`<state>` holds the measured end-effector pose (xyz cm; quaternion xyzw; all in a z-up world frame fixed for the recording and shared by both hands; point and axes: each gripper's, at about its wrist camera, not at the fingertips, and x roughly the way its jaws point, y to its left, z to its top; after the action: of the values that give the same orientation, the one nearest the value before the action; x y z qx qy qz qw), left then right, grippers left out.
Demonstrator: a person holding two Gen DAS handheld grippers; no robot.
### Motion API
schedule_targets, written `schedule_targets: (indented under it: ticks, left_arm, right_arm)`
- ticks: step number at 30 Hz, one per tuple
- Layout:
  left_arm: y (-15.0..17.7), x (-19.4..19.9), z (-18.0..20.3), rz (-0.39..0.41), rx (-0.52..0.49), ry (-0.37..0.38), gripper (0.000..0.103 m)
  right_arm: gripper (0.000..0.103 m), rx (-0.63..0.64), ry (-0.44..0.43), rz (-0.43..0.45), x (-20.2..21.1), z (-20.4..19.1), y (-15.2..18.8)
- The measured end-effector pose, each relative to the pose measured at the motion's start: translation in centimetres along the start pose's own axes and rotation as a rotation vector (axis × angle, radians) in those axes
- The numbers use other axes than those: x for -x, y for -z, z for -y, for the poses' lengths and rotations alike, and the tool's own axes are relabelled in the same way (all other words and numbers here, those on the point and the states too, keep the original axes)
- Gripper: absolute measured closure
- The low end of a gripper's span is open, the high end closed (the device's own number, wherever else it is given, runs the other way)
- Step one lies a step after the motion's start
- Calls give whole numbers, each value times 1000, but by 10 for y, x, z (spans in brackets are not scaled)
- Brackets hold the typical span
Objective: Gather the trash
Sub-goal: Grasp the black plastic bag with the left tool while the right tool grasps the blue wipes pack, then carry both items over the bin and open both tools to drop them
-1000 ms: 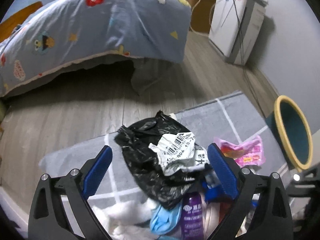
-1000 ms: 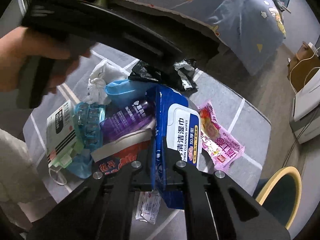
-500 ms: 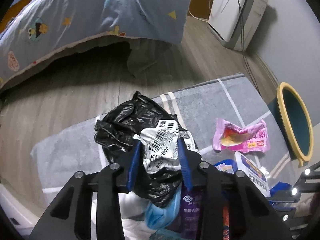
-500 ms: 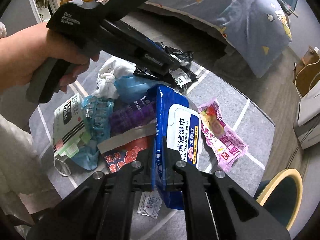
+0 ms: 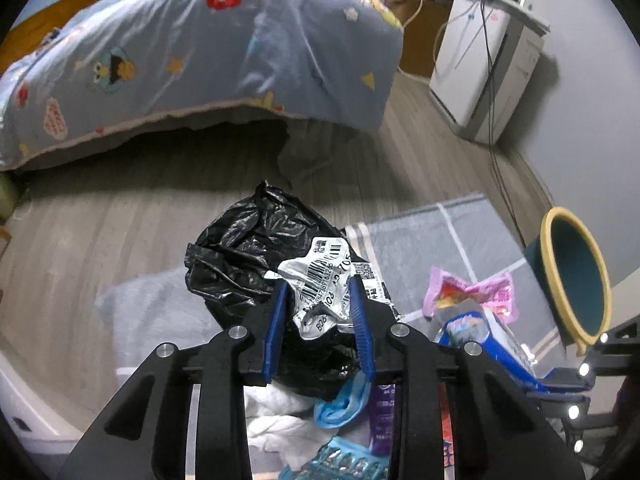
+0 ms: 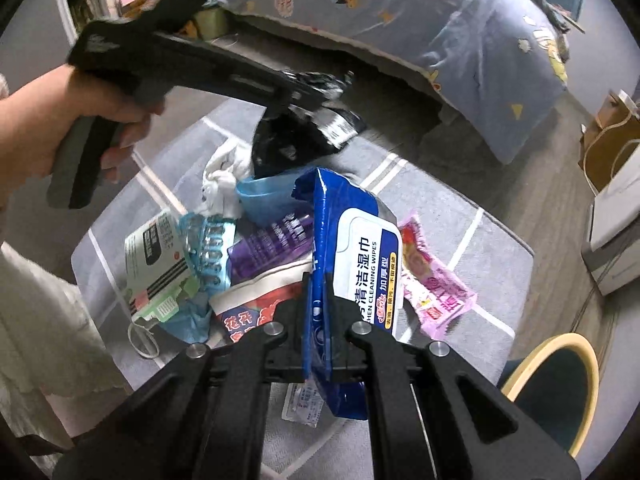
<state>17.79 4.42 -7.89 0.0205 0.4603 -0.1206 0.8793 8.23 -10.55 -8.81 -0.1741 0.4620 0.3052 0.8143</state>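
Observation:
My left gripper (image 5: pixel 318 300) is shut on a crumpled black plastic bag (image 5: pixel 244 248) with a white barcode label (image 5: pixel 324 276) and holds it above the pile; the bag also shows in the right wrist view (image 6: pixel 288 140). My right gripper (image 6: pixel 320 300) is shut on a blue pack of cleaning wipes (image 6: pixel 352 256), held upright over the rug. The wipes pack shows at the lower right of the left wrist view (image 5: pixel 480 336). A teal bin with a yellow rim (image 5: pixel 576 276) stands on the right, and in the right wrist view (image 6: pixel 560 384) at the lower right.
A pile of trash lies on the grey rug (image 6: pixel 460 200): a pink wrapper (image 6: pixel 432 280), a purple pouch (image 6: pixel 272 244), a blue blister pack (image 6: pixel 208 248), white tissue (image 6: pixel 224 172), a red-white bag (image 6: pixel 256 308). A bed with a blue quilt (image 5: pixel 200 60) stands behind. A white appliance (image 5: pixel 480 68) is at the wall.
My left gripper closed on the black bag and its label and lifted it off the pile. My right gripper kept hold of the wipes pack.

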Motion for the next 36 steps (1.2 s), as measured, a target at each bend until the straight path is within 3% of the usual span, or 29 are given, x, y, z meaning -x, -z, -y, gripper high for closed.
schedule_targets:
  ticks: [10,19,27,36]
  left_arm:
    - [-6,65,29,97,-63,-18,71]
    - [5,108,65,126,-100,-12,71]
    - [8,129,104,146,-172,-9,71]
    - [3,132,165,156,-274,52,71]
  right_arm:
    - [99,-162,5,75,44,27,-4]
    - [99,-344,61,131,84,63,3]
    - [99,-476,102,168,119,98,24]
    - [99,-635,141,206,153,144,65]
